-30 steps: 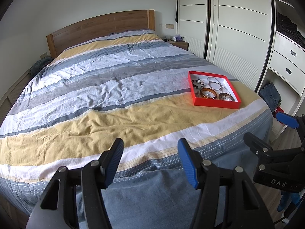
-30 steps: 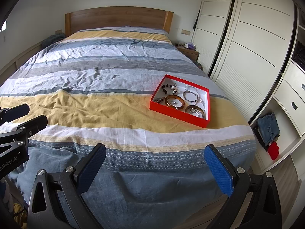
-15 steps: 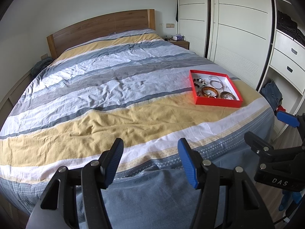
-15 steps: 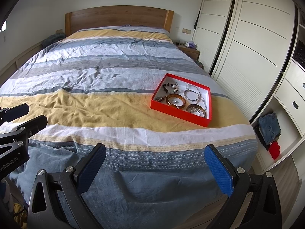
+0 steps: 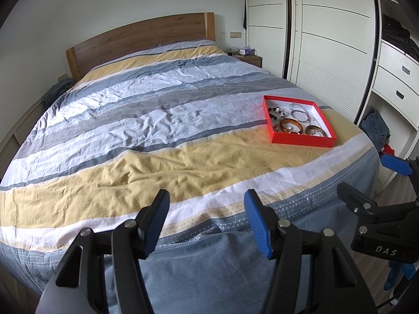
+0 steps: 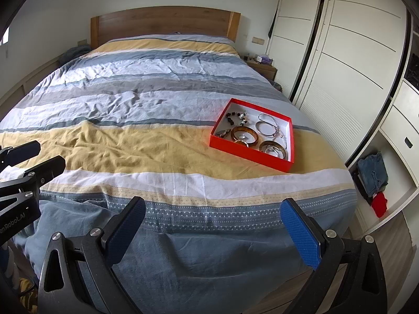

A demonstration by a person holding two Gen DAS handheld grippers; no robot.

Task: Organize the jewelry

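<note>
Grippers first: your left gripper and right gripper both hang spread and empty at the bed's foot. Your red jewelry tray lies well ahead, right of both, on the striped duvet.

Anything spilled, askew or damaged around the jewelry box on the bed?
Nothing stands out. The red box sits flat on the striped duvet, turned slightly, with bangles and chains inside. Both grippers, left and right, hang open, empty.

Bed w/ striped duvet, red jewelry tray on right side
</note>
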